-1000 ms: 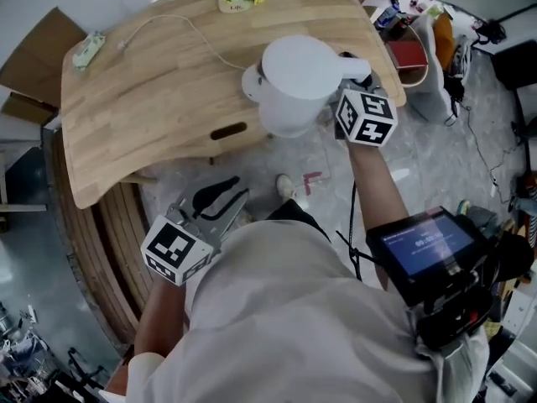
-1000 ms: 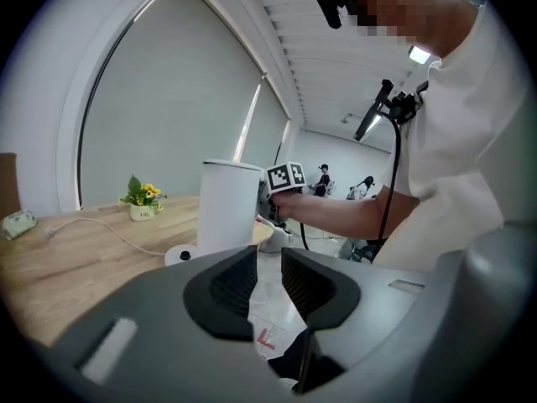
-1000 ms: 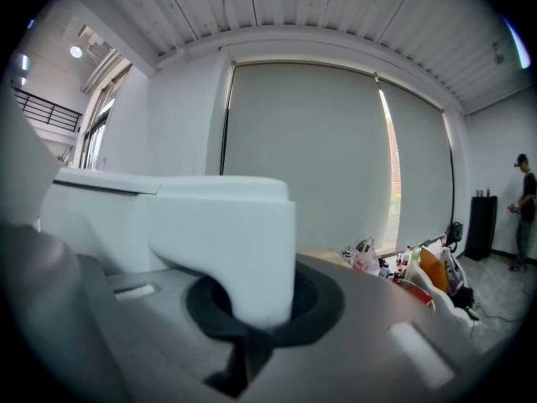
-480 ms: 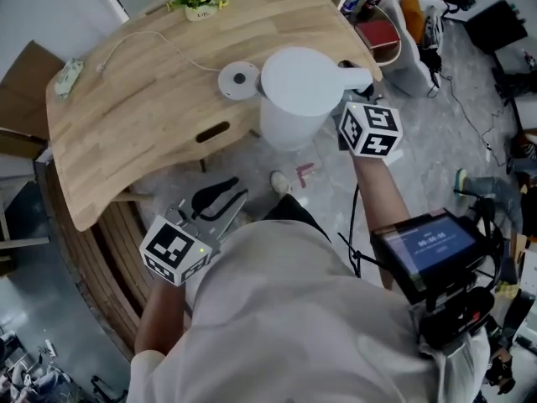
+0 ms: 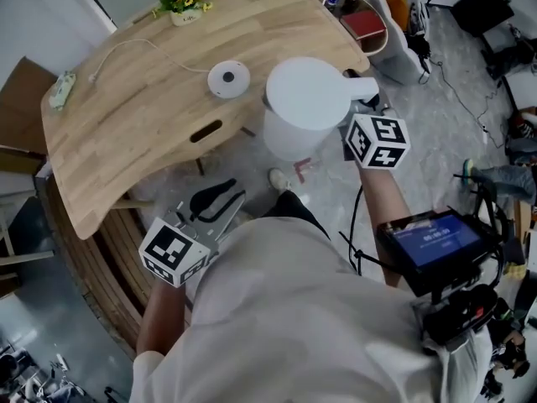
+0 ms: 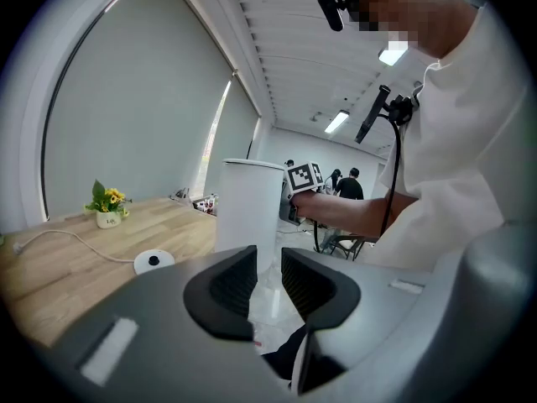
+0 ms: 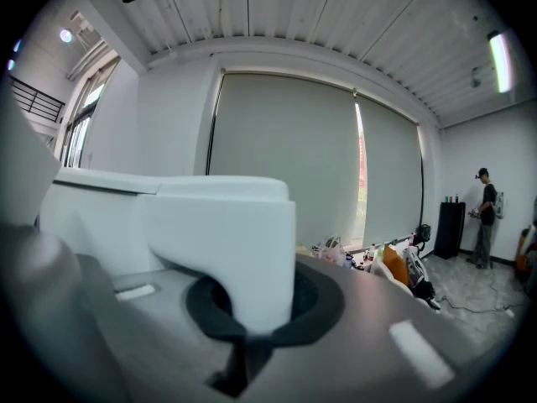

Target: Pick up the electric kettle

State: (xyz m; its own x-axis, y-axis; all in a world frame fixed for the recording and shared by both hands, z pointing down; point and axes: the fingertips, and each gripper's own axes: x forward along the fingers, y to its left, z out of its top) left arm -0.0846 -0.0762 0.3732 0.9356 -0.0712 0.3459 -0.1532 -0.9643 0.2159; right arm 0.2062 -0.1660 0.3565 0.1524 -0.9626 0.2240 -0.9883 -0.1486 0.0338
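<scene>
While the right gripper (image 7: 243,305) clamps its jaws on the electric kettle (image 5: 306,99), lifted off its base (image 5: 228,78), the left gripper (image 6: 267,284) hangs ajar, empty; pickup looks done, so hold level.

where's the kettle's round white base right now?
Head view, upper centre: the round white base sits on the light wooden table, just left of the white electric kettle. Its white cord trails off to the left.
</scene>
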